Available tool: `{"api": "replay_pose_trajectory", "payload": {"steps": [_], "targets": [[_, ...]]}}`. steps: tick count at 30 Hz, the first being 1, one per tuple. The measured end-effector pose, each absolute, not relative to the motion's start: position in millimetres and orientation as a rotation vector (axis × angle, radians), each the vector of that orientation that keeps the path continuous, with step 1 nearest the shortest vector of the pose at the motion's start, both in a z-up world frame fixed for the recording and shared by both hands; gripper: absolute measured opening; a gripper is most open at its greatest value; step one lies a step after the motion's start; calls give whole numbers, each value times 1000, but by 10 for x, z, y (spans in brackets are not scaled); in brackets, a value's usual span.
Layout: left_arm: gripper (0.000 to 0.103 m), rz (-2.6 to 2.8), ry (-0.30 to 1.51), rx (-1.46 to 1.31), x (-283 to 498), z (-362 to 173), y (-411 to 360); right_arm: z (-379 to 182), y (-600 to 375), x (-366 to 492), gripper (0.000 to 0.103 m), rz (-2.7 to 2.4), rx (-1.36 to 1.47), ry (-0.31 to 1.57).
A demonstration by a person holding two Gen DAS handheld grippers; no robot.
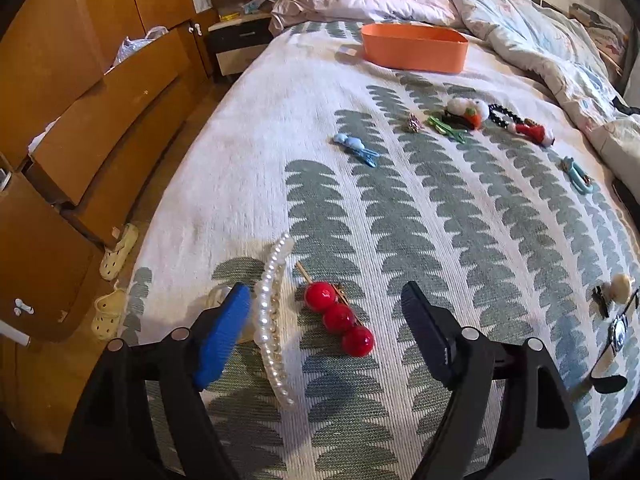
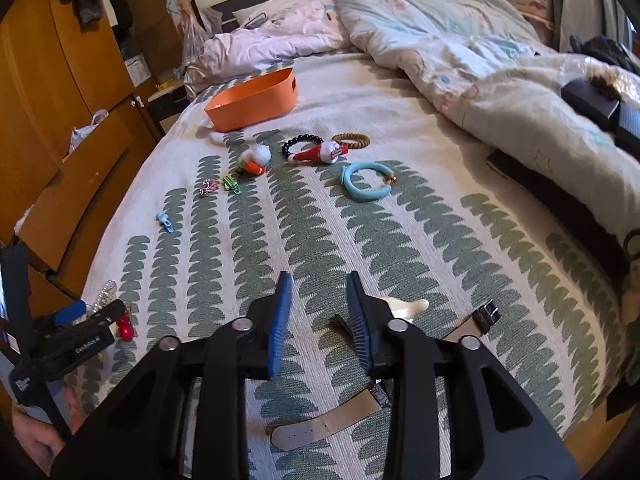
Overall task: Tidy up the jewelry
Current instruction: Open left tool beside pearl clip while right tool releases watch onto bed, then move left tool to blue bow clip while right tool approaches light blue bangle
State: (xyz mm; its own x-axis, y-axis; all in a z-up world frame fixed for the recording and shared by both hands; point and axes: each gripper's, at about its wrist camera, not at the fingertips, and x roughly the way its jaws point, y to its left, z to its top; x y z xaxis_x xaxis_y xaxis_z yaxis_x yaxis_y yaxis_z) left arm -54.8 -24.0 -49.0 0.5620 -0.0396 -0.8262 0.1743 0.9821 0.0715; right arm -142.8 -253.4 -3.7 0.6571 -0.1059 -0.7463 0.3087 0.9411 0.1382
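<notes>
Left wrist view: left gripper (image 1: 326, 316) wide open, straddling red cherry hair clip (image 1: 339, 319) beside pearl hair claw (image 1: 271, 320). Right gripper (image 2: 320, 300) part open, empty. Probably pickup stage; next, closing, then carrying to far orange bin (image 1: 414, 46).

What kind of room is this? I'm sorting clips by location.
Most likely a bedroom: the jewelry lies on a patterned bedspread, a rumpled duvet is piled at the far end, and a wooden wardrobe stands alongside.
</notes>
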Motion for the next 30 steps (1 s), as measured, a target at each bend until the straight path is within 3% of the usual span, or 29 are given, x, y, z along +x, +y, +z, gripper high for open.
{"api": "replay_pose_trajectory", "payload": {"steps": [12,30], "targets": [[85,-116,904,152,-466,-413,-264,-67,-2414,-1375,52,-283,169,800],[89,-134,974,47,96,-406,-108,35,-2705,-998,70,-273,172,785]]}}
